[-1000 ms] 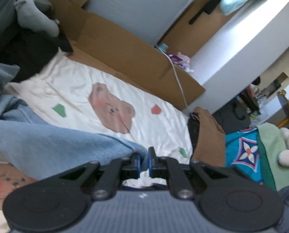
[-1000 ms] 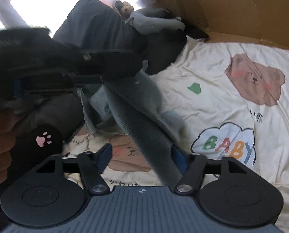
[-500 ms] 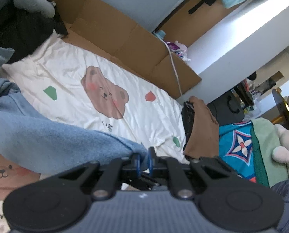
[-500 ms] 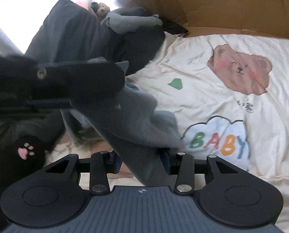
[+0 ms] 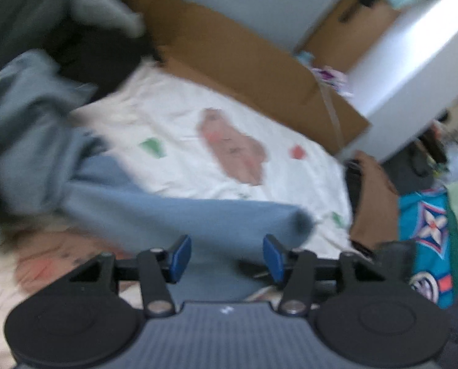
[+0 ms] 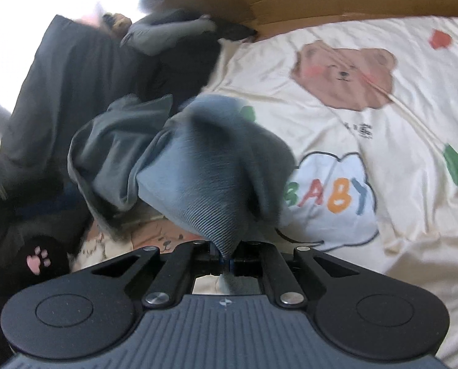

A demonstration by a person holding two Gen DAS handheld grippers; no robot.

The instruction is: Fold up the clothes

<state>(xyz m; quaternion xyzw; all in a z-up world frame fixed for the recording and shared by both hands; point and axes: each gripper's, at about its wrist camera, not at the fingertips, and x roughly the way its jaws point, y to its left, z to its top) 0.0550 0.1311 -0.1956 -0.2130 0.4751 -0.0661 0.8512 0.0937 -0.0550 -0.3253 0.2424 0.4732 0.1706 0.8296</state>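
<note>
Blue garment (image 6: 210, 166) — soft ribbed knit, dusty blue-grey, bunched and draped in loose folds. It lies on the bedsheet (image 6: 367, 98) toward its edge nearest the cameras, one part gathered into a cone that narrows into the right gripper (image 6: 226, 266). In the left wrist view a tube-shaped length of the same garment (image 5: 179, 215) runs across the sheet, its rounded open end near the gripper.

Right gripper — black, blue-padded; jaws pinched tight on the knit cloth.

Left gripper (image 5: 226, 255) — jaws opening, blue pads (image 5: 179, 253) apart; cloth lies between them, not pressed.

Bedsheet — cream cotton, lightly creased, printed with a brown bear, a "BABY" cloud, green and red shapes.

Cardboard (image 5: 253, 61) — brown, flat panels along the sheet's far edge.

Dark clothes (image 6: 75, 77) — heaped at the sheet's left edge.
</note>
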